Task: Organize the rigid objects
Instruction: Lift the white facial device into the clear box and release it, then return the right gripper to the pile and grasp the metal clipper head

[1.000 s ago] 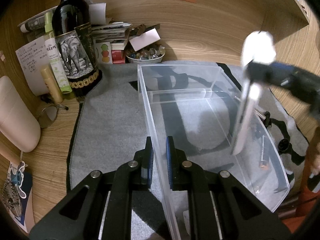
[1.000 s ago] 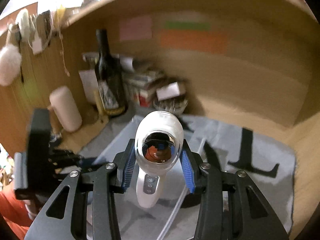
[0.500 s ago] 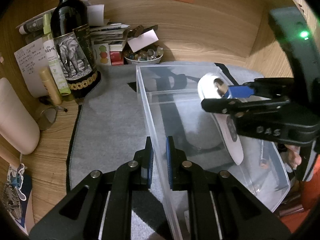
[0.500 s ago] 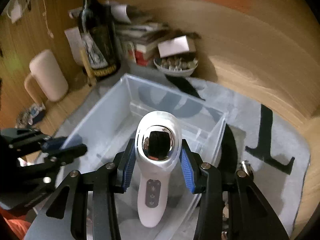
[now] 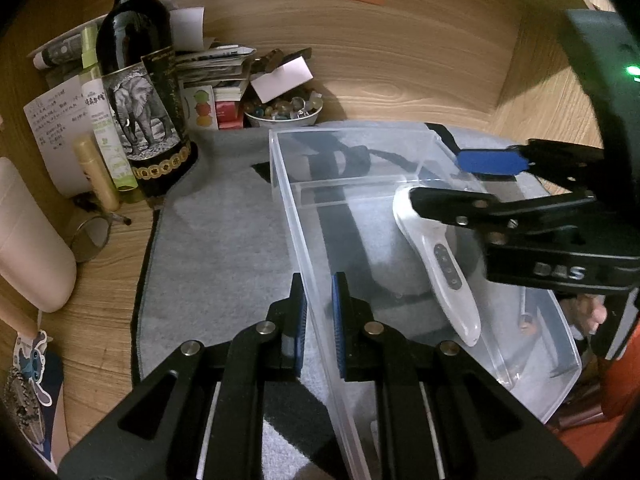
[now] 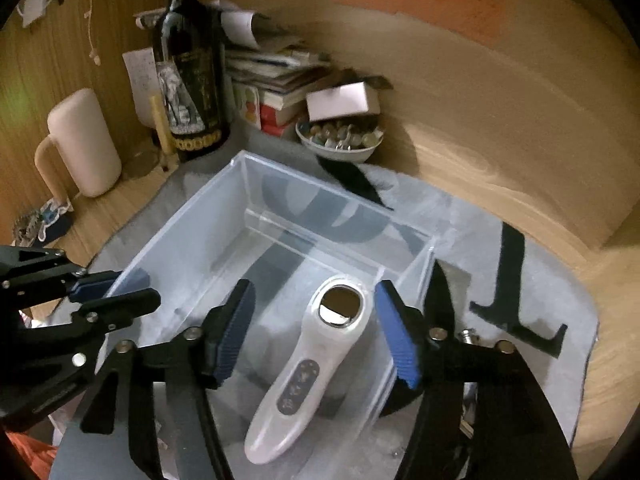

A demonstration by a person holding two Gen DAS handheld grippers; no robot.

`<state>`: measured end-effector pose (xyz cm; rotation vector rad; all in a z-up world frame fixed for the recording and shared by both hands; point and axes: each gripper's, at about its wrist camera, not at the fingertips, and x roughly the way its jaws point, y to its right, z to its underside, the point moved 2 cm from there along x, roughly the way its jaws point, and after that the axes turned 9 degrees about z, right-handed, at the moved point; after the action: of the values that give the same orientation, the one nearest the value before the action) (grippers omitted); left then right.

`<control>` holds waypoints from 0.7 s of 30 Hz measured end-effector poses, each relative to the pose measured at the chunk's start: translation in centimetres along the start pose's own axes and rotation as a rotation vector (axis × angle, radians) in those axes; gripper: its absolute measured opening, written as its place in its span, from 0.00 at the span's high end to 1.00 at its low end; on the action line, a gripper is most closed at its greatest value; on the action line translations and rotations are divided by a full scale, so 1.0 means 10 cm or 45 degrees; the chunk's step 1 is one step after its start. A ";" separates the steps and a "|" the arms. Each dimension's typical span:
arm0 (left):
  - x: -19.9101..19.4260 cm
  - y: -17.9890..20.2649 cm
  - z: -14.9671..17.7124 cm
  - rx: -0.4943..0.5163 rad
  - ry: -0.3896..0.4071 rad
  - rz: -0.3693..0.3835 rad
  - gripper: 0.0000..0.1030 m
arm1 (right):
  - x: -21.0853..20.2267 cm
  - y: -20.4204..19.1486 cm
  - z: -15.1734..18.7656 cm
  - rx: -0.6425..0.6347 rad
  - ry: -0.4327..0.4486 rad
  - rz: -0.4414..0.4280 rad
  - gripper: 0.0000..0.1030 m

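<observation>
A clear plastic bin (image 5: pixel 404 136) (image 6: pixel 188 216) stands on a grey mat. A white handheld device with a round metal head (image 6: pixel 304 372) (image 5: pixel 444 264) lies inside the bin's large compartment. My right gripper (image 6: pixel 316 332) is open above it, its blue pads on either side of the device's head and apart from it; it also shows in the left wrist view (image 5: pixel 456 180). My left gripper (image 5: pixel 319 320) is shut on the bin's near left wall; it shows at the left in the right wrist view (image 6: pixel 128 292).
A dark wine bottle with an elephant label (image 5: pixel 140 92), a bowl of marbles (image 5: pixel 284 110), stacked books and papers (image 6: pixel 276 76) stand at the back. A cream mug (image 6: pixel 82 140) is at the left. Wooden walls curve around the mat (image 5: pixel 216 240).
My right gripper lowered the white device into the bin and opened, letting go of it. The device now lies on the bin floor. My left gripper has kept its hold.
</observation>
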<state>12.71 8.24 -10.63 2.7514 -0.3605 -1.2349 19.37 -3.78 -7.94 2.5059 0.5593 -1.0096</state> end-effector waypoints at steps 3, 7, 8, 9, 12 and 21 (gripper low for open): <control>0.00 0.00 0.00 -0.005 0.000 0.003 0.88 | -0.14 0.05 0.03 0.009 0.052 0.024 0.21; 0.00 0.00 0.00 -0.012 0.005 0.002 0.88 | -0.30 0.12 0.08 0.025 0.104 0.057 0.18; 0.00 0.00 0.00 -0.012 0.006 0.000 0.88 | -0.32 0.15 0.09 0.035 0.109 0.062 0.18; 0.00 0.00 0.00 -0.014 0.006 -0.001 0.88 | -0.36 0.19 0.12 0.052 0.112 0.069 0.17; 0.01 0.00 0.00 -0.014 0.007 0.000 0.88 | -0.43 0.32 0.21 0.097 0.119 0.097 0.17; 0.01 0.00 0.00 -0.011 0.003 -0.001 0.88 | -0.58 0.78 0.74 0.324 0.056 0.248 0.16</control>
<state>12.76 8.17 -10.70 2.7457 -0.3527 -1.2298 15.18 -15.28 -7.23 2.7446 0.2025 -1.0075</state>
